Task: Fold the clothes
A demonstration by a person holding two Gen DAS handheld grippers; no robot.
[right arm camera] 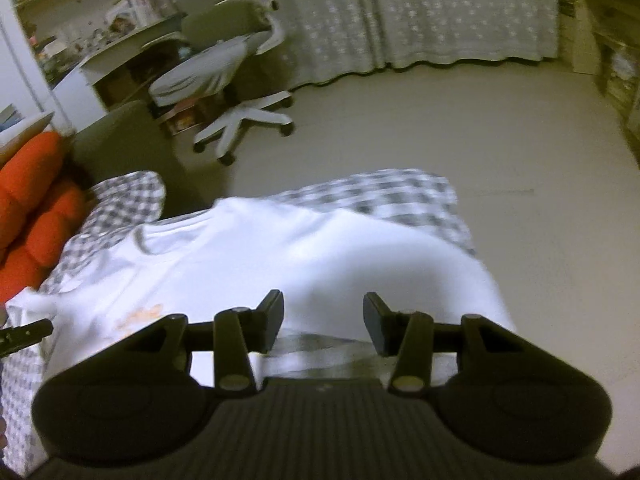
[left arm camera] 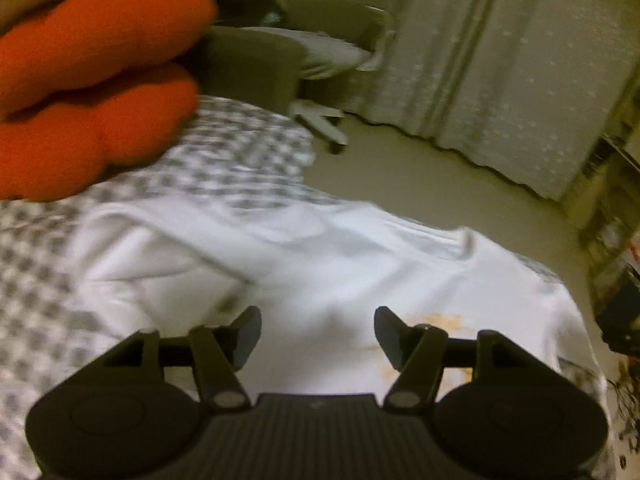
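A white T-shirt [left arm camera: 320,264] with a faint orange print lies spread on a grey-and-white checked bed cover [left arm camera: 224,160]. My left gripper [left arm camera: 318,334] is open and empty, hovering just above the shirt near the print. In the right wrist view the same shirt [right arm camera: 280,252] lies with its collar to the left. My right gripper [right arm camera: 323,322] is open and empty, just above the shirt's near part. A tip of the left gripper shows at the left edge of the right wrist view [right arm camera: 24,334].
Orange cushions [left arm camera: 92,80] lie on the bed to the left, also seen in the right wrist view [right arm camera: 32,216]. A white swivel chair [right arm camera: 240,80] and a desk stand beyond the bed. Curtains [right arm camera: 420,12] hang at the back. The bed's edge drops to bare floor [right arm camera: 520,160] on the right.
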